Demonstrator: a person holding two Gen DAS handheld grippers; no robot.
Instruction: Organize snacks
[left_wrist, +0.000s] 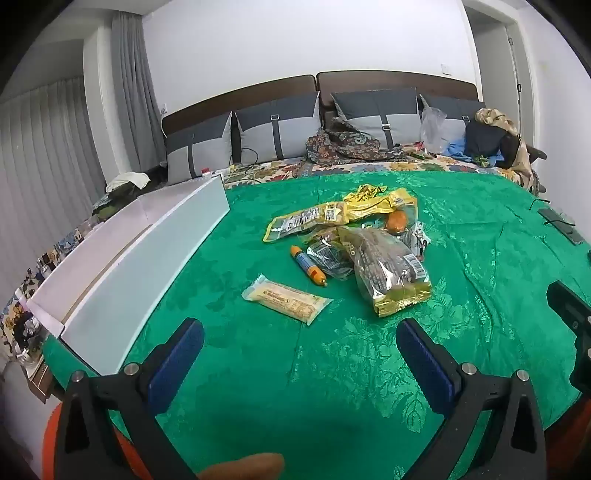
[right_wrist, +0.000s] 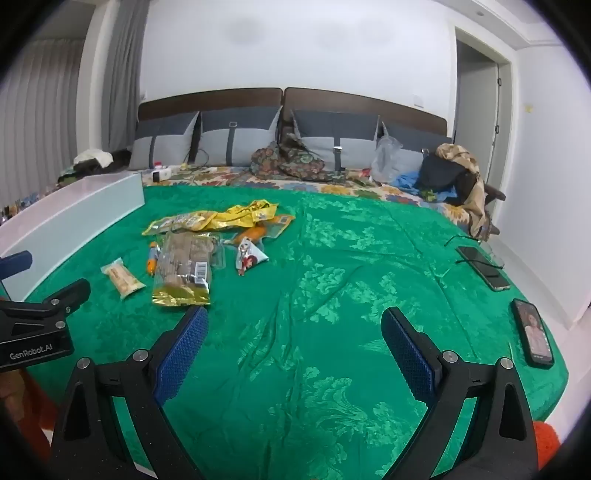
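A heap of snacks lies on a green cloth (left_wrist: 332, 387): a pale wrapped bar (left_wrist: 286, 299), an orange and blue sausage stick (left_wrist: 308, 265), a clear bag with a gold base (left_wrist: 391, 275), yellow packets (left_wrist: 332, 214) and an orange item (left_wrist: 397, 221). My left gripper (left_wrist: 299, 336) hovers open just in front of the bar, nothing between its fingers. In the right wrist view the same bar (right_wrist: 122, 282), gold-based bag (right_wrist: 184, 273) and a small triangular packet (right_wrist: 251, 258) lie ahead to the left. My right gripper (right_wrist: 293, 328) is open and empty over bare cloth.
A long white box (left_wrist: 147, 258) runs along the left edge of the cloth, also seen as the white box (right_wrist: 74, 221). Two phones (right_wrist: 533, 332) (right_wrist: 484, 267) lie at the right edge. Pillows, clothes and bags (right_wrist: 447, 177) crowd the headboard. The left gripper's body (right_wrist: 37, 325) sits at the right view's left.
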